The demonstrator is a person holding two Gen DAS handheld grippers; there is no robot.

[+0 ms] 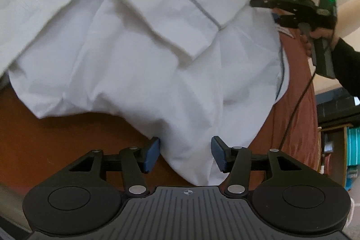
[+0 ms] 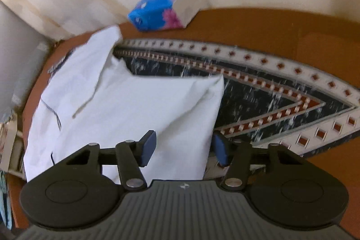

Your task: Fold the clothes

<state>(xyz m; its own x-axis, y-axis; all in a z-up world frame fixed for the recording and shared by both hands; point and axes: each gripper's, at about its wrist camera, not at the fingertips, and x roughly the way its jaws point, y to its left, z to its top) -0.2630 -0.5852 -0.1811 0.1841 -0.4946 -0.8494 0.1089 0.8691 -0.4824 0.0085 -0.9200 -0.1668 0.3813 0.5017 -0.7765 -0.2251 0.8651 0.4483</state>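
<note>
A white garment [image 1: 139, 55] with thin grey piping lies rumpled on a brown bed cover [image 1: 67, 141]. In the left wrist view its lower corner hangs down between the blue pads of my left gripper [image 1: 186, 153], whose jaws stand apart and do not pinch it. My right gripper [image 1: 268, 11], held by a hand in a dark sleeve, hovers at the garment's far right edge. In the right wrist view the white garment [image 2: 135, 109] fills the gap of the right gripper [image 2: 183, 147]; its jaws stand wide, with the right pad at the cloth's edge.
A patterned dark rug or spread [image 2: 281, 91] with a diamond border lies under the garment on the right. A blue floral tissue pack [image 2: 159, 12] sits by the cream wall. A black cable [image 1: 294, 109] trails from the right gripper. Furniture [image 1: 337, 127] stands past the bed's right edge.
</note>
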